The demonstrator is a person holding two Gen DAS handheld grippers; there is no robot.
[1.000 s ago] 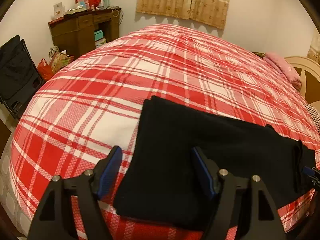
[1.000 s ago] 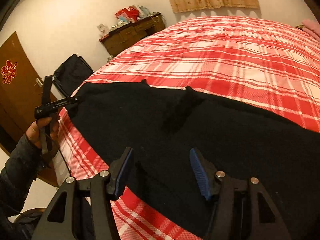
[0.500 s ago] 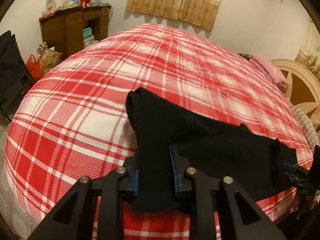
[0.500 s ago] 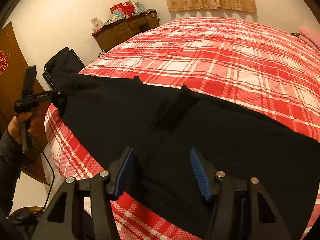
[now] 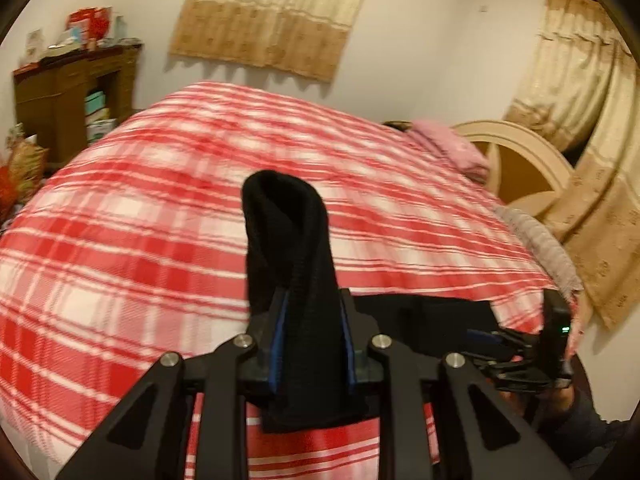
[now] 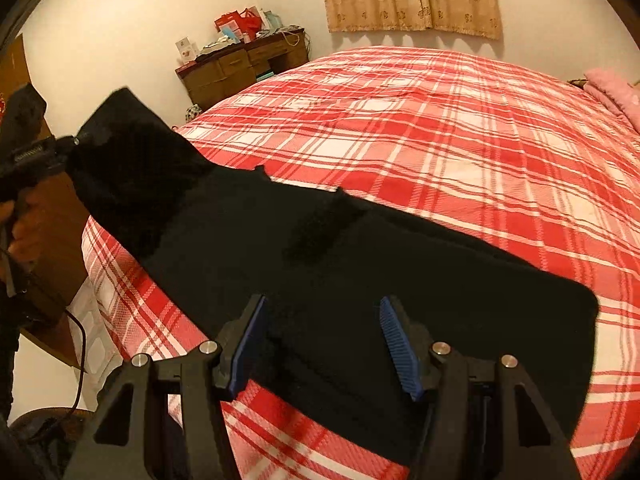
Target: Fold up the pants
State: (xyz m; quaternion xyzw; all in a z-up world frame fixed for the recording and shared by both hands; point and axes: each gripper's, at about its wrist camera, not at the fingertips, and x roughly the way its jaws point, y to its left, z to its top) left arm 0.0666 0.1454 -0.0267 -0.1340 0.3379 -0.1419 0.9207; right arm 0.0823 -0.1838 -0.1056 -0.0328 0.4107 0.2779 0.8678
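Black pants (image 6: 400,280) lie along the near edge of a bed with a red and white plaid cover (image 6: 440,120). My left gripper (image 5: 312,344) is shut on one end of the pants (image 5: 288,248) and holds it lifted off the bed, with a fold of cloth sticking up between the pads. It also shows at the left in the right wrist view (image 6: 44,156). My right gripper (image 6: 324,344) is open, its blue pads low over the flat part of the pants. It also shows in the left wrist view (image 5: 520,356).
A wooden desk (image 6: 240,68) with clutter stands against the far wall. Pink bedding (image 5: 448,144) and a cream headboard (image 5: 516,152) are at the bed's right end. Curtains (image 5: 272,16) hang behind. A brown door (image 6: 16,72) is at the left.
My left gripper closed on the end of the pants and lifted it off the bed. My right gripper stayed open over the pants.
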